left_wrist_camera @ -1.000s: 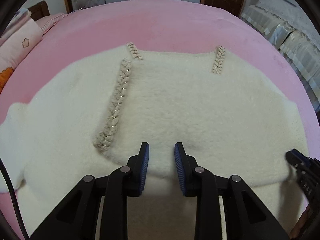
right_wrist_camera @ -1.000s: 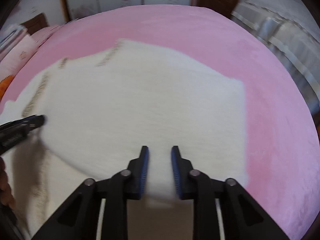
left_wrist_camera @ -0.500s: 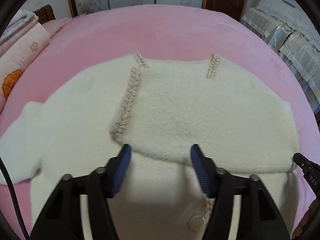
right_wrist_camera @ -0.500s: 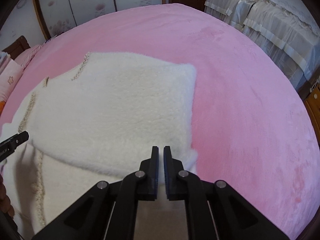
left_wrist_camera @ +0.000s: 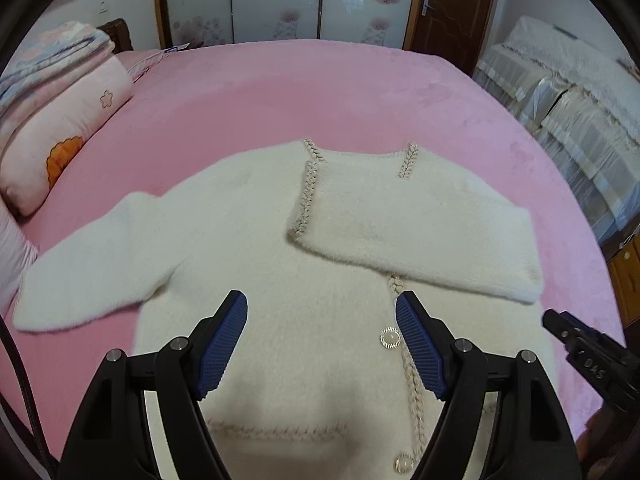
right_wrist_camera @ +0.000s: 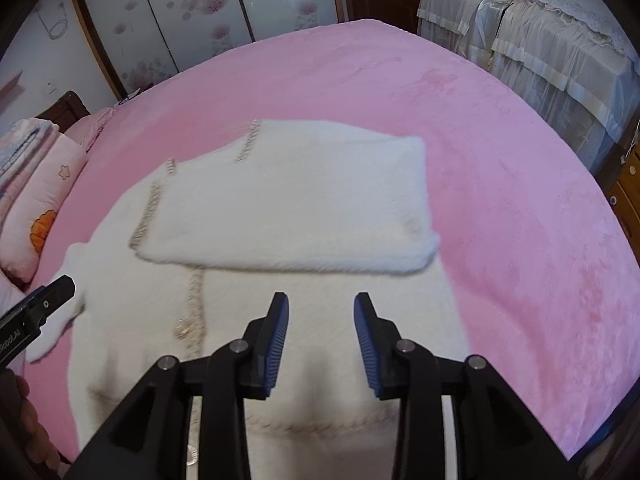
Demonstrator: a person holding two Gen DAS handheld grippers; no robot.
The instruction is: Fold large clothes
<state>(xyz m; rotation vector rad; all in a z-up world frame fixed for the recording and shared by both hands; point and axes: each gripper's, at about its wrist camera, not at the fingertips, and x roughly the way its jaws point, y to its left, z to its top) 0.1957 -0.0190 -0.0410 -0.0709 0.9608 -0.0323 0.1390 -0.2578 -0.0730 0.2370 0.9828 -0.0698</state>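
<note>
A fluffy cream cardigan (left_wrist_camera: 248,240) with braided trim and round buttons lies flat on the pink bed (left_wrist_camera: 320,92). Its right side and sleeve are folded across the chest (left_wrist_camera: 420,224), while the left sleeve (left_wrist_camera: 92,264) stretches out to the left. My left gripper (left_wrist_camera: 321,304) hovers above the cardigan's front, its jaws opening with nothing between them. My right gripper (right_wrist_camera: 321,306) hangs over the lower right part of the cardigan (right_wrist_camera: 280,200), jaws opening, nothing between them. Each gripper's tip shows at the edge of the other's view.
Pink pillows and folded bedding (left_wrist_camera: 56,112) lie at the bed's left. Sliding wardrobe doors (left_wrist_camera: 280,0) and a brown door (left_wrist_camera: 448,8) stand behind. A lace-covered piece of furniture (left_wrist_camera: 568,92) stands along the right. Pink blanket (right_wrist_camera: 520,200) spreads right of the cardigan.
Both grippers let go of the folded part of the cardigan and opened. Both have risen and pulled back, so more of the cardigan and the bed shows.
</note>
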